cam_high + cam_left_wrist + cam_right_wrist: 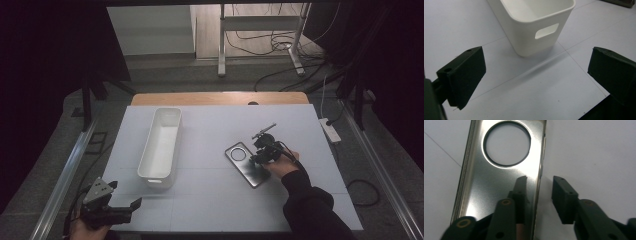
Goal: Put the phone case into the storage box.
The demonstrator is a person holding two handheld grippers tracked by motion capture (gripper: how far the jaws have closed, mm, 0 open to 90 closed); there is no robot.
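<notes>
Right claw (261, 151) right of centre in the high view, down on the metal plate (246, 165), jaws partly closed astride its edge (541, 173), one over the plate, one over the surface (210, 200); not yet pinching. Left claw (120, 210) lower left, spread, holding nothing. White bin (161, 147) left of centre.
</notes>
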